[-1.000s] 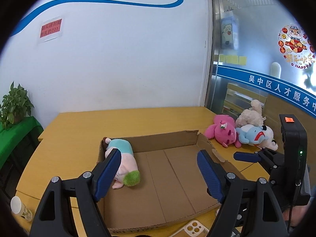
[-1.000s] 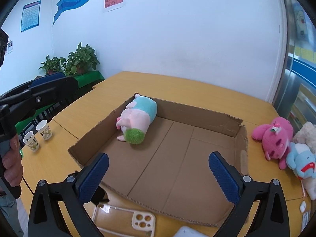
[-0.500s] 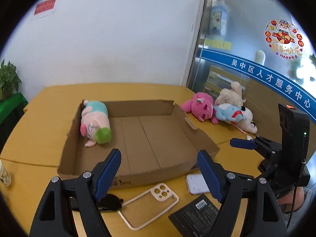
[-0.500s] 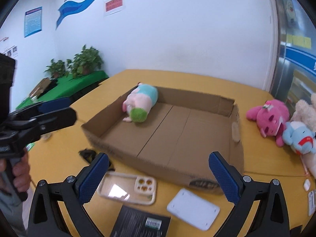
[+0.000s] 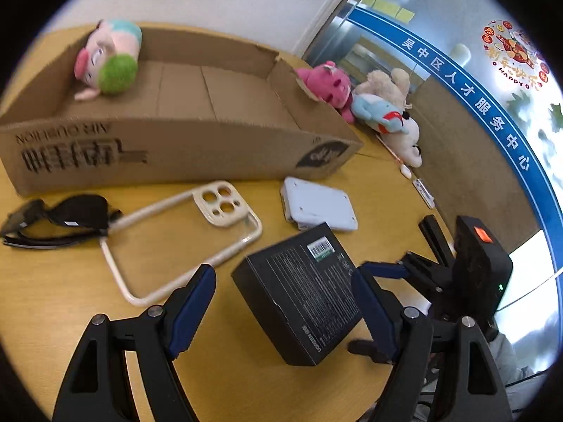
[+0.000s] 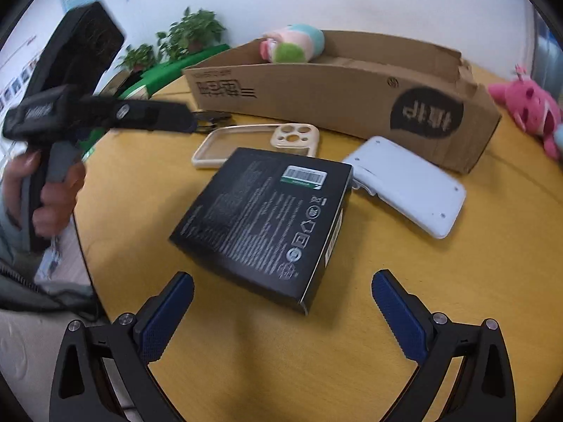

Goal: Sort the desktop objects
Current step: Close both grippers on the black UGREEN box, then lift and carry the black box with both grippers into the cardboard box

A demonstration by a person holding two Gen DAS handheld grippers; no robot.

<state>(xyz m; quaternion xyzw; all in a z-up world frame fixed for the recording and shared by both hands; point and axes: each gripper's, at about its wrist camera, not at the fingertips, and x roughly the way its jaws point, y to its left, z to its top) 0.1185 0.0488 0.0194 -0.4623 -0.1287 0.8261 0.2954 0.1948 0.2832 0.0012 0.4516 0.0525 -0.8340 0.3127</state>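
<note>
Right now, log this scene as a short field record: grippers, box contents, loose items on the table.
left gripper: open, empty, black box between its fingers, untouched
right gripper: open, empty, low over the table just short of the black box
black box: flat on the table, barcode label up
cardboard box: holds one pink plush toy in a far corner
white device: beside the black box
phone case: in front of the cardboard box
sunglasses: beside the phone case
other plush toys: outside the box

Light: bright, even, my right-side window [image 5: 527, 112] glaring | Blur: far cardboard box [image 6: 337, 81] smeared | Edges: fisheye-bent, black corners
</note>
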